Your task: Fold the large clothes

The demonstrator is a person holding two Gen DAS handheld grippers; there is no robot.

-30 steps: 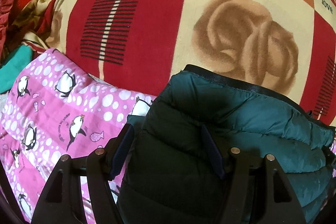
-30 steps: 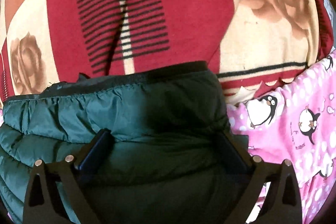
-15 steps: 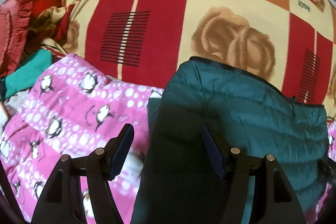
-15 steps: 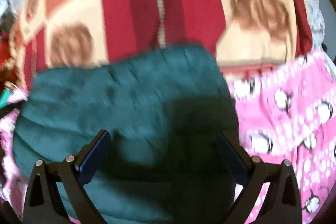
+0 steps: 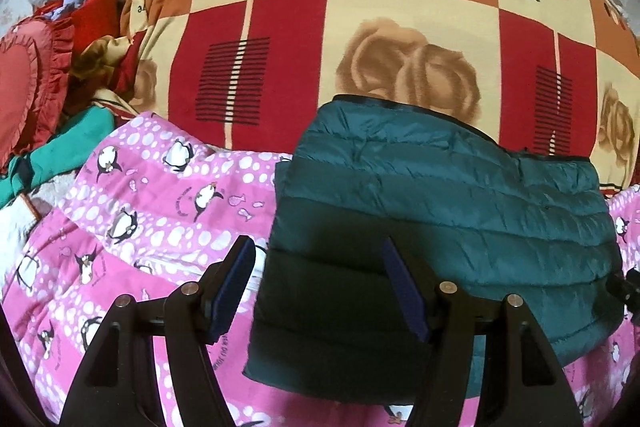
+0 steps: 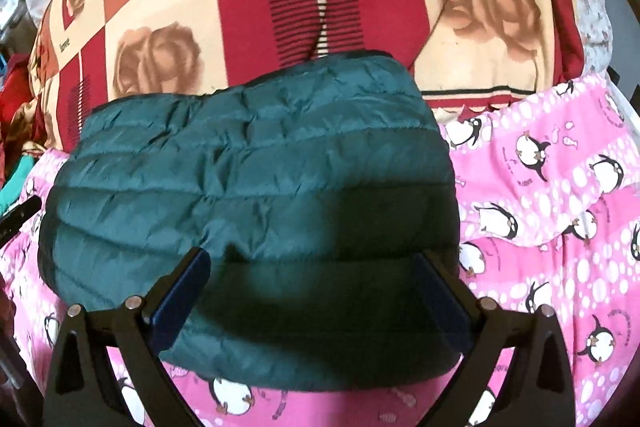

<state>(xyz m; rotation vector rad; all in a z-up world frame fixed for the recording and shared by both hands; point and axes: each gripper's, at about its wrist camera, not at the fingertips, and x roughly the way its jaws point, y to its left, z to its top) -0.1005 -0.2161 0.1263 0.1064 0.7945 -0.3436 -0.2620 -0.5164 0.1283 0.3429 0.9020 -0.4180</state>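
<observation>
Looking finished, the green puffer jacket point(image 5: 440, 195) lies folded on the pink penguin blanket point(image 5: 152, 195); your left gripper point(image 5: 320, 287) and right gripper point(image 6: 312, 291) hover spread, empty; next judge whether another fold is needed.

My left view gives the word "love" twice in dark letters on the cream squares of the checked blanket point(image 5: 288, 39), once at upper left and once at upper right; further left a fold shows a couple of turned characters I cannot make out. My right view has "love" again at the top edge of that blanket point(image 6: 256, 3) and once more, turned sideways, on a square at its left side. Small curved print beside the penguins on the pink quilt point(image 5: 160, 195) is too fine to read.
</observation>
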